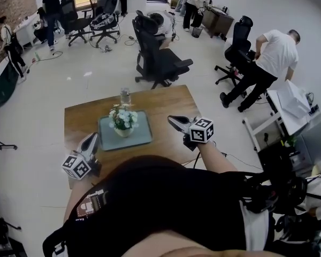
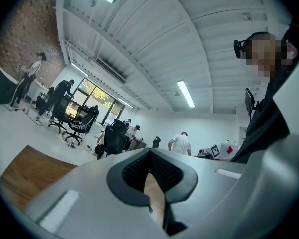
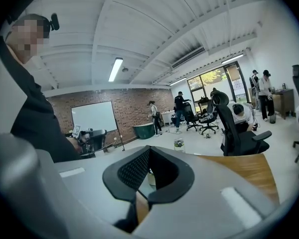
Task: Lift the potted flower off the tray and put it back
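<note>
A small potted flower [image 1: 123,121] with white blooms stands upright on a grey-blue tray [image 1: 142,135] in the middle of a wooden table [image 1: 166,98]. My left gripper [image 1: 92,137] hovers at the tray's near left corner, apart from it, jaws shut with nothing between them. Off the tray's right edge my right gripper [image 1: 171,119] points toward the flower, also shut and holding nothing. In the left gripper view the left gripper [image 2: 149,151] shows closed jaws against the room. In the right gripper view the right gripper [image 3: 149,148] is closed, and a pale pot [image 3: 152,178] peeks through the hollow behind the tips.
A glass jar [image 1: 125,96] stands on the table just behind the tray. A black office chair [image 1: 158,58] sits beyond the far table edge. Several people stand or work at desks around the room, one bending at the right [image 1: 267,63].
</note>
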A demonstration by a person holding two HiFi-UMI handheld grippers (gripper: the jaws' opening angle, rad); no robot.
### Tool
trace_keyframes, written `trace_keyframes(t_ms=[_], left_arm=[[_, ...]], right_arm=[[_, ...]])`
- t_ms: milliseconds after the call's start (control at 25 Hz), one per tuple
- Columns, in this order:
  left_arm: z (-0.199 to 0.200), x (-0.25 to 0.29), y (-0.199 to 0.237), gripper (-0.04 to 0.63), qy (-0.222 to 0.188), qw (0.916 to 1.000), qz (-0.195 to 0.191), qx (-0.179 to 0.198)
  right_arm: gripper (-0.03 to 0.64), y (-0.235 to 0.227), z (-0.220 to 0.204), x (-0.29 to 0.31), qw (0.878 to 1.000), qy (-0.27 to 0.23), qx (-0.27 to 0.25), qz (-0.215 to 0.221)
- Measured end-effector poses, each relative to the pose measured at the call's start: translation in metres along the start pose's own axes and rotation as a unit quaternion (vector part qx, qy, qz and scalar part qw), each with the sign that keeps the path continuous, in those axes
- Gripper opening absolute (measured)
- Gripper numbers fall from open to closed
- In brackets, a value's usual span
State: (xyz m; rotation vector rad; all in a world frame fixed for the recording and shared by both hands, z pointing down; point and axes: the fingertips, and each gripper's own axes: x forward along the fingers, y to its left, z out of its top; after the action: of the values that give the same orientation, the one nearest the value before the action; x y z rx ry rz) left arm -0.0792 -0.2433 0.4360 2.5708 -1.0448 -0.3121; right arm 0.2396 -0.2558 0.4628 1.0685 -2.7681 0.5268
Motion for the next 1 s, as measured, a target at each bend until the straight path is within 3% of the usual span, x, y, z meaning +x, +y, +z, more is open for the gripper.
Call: trace_keyframes(t_ms=[1000], left_arm=[[-0.012, -0.015, 0.001, -0.003, 0.005, 0.9999, 0.009, -0.013]], right_arm=[[0.012, 0.003, -0.026, 0.003, 0.999, 0.033, -0.014, -0.008]])
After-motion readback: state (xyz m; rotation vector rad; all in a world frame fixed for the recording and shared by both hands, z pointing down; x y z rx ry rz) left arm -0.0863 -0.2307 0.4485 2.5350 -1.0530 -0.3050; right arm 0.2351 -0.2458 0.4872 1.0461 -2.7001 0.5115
